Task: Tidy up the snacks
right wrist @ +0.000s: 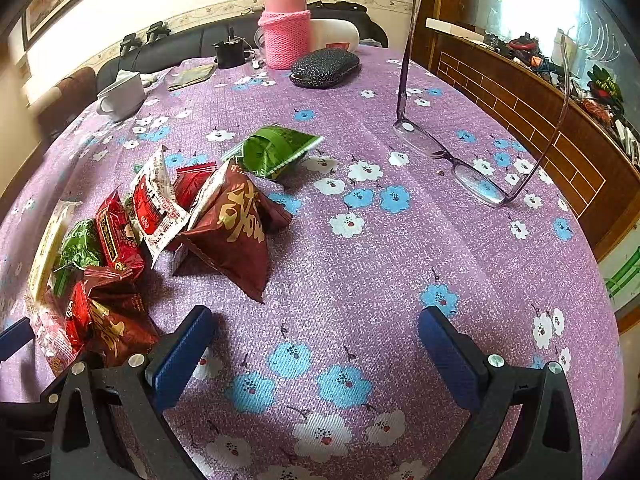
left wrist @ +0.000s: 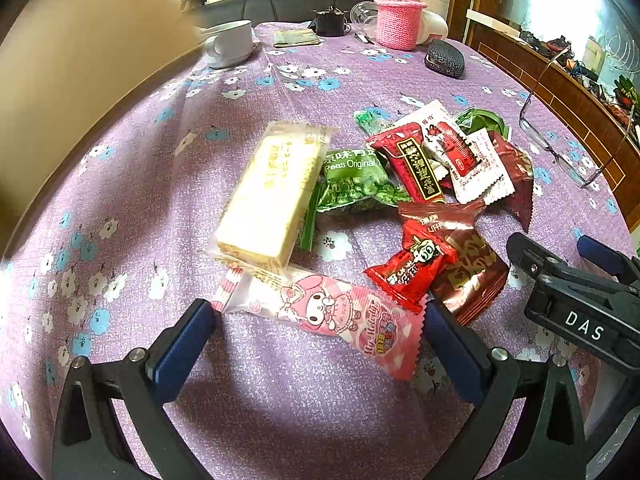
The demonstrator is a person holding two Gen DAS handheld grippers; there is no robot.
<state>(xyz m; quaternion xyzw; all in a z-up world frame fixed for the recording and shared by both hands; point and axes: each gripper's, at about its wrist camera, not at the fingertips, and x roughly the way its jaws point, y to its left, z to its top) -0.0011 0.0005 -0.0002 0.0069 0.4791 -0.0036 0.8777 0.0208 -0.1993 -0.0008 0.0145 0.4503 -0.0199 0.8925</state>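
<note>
My right gripper [right wrist: 316,344] hangs over the desk [right wrist: 360,248] with its jaws spread wide, nothing between them but flowered cloth. The snack pile [right wrist: 160,232] lies to my left (a dark red pack [right wrist: 236,236] nearest, a green one [right wrist: 276,152] behind). Glasses [right wrist: 460,164] rest to the right.

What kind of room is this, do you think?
Probably a home dining or living room: a floral tablecloth holding a pink thermos, eyeglasses and a mug, with a dark sofa behind.
</note>
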